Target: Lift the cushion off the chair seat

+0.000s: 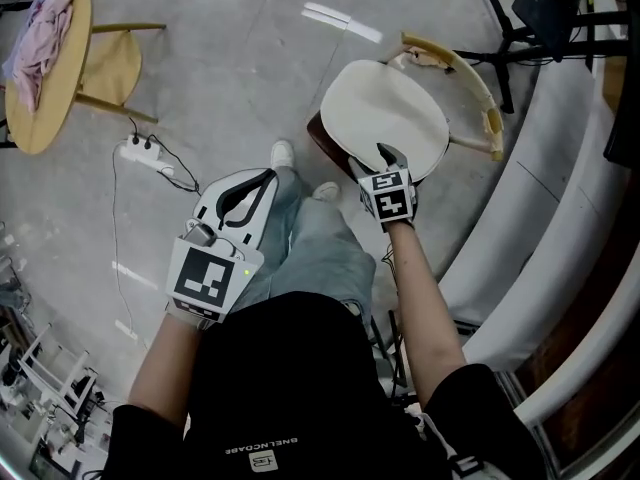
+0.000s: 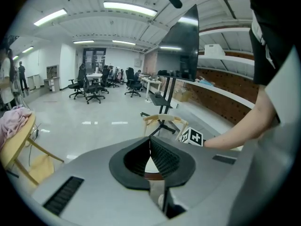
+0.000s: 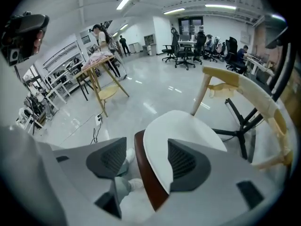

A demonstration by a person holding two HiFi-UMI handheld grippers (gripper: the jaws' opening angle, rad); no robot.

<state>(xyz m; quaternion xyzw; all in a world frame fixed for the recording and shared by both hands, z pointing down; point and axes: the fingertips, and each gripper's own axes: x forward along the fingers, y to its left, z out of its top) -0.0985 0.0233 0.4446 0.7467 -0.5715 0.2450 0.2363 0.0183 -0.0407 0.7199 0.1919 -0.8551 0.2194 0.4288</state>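
Observation:
A white oval cushion lies on the dark brown seat of a chair with a curved pale wooden backrest. My right gripper is open at the cushion's near edge. One jaw is over the cushion and the other is off the seat's side, so the edge lies between them, and neither pad presses on it. My left gripper hangs over the person's thigh, left of the chair. Its fingertips meet and it holds nothing.
The person's legs and white shoes stand just left of the seat. A power strip with its cable lies on the floor. Farther left are a round wooden table with pink cloth and a wooden chair. Black stand legs sit behind the backrest.

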